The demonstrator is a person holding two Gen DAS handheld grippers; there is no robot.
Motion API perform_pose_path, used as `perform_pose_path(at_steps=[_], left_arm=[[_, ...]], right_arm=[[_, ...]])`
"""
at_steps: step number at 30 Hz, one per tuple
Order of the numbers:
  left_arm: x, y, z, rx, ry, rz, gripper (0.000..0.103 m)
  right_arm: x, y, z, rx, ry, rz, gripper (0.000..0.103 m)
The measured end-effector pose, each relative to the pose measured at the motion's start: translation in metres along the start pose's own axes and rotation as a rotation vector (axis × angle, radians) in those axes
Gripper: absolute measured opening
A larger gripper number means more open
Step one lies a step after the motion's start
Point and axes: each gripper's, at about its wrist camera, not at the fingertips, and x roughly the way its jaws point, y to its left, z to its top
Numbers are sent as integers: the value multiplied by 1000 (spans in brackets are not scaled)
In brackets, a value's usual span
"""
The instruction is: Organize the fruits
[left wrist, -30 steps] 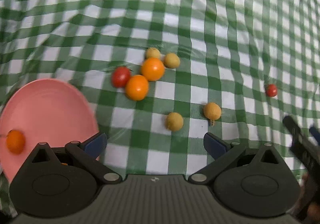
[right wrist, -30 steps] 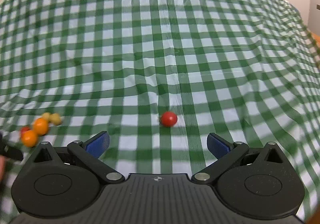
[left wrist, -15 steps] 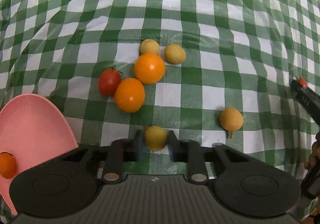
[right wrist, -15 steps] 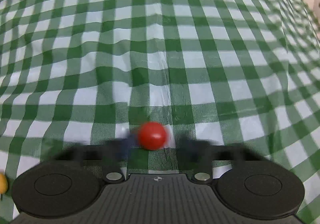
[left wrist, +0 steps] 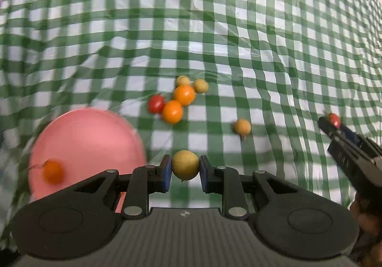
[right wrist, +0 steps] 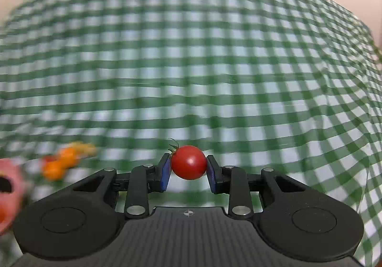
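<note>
- The left tool (left wrist: 185, 169) pinches a yellow fruit (left wrist: 185, 165) tight.
- The pink plate (left wrist: 95, 138) edge sits just left of it.
- The right tool (right wrist: 188, 168) squeezes a red tomato (right wrist: 189, 162); open checked tabletop (right wrist: 214, 64) lies ahead.

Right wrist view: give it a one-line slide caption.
Right gripper fingers clamp a red cherry tomato above the green checked tablecloth.

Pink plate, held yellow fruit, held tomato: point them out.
pink plate (left wrist: 90, 138), left wrist view, bare centre.
yellow fruit (left wrist: 185, 165), left wrist view, front face.
tomato (right wrist: 189, 162), right wrist view, front face.
</note>
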Motion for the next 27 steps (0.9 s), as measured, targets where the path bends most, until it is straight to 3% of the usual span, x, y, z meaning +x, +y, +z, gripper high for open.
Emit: perform_pose_path(at_steps=[5, 12, 19, 27], left_arm=[[-57, 37, -43, -18, -30, 44, 27], [-109, 96, -101, -116, -29, 95, 27], [-142, 137, -134, -202, -65, 80, 27], [-154, 149, -137, -236, -119, 50, 27]], right_arm=[[-70, 59, -14, -39, 51, 163, 33], [-120, 129, -27, -114, 97, 308, 33], [-157, 171, -33, -217, 86, 333, 33], [-176, 186, -30, -284, 66, 317, 33]])
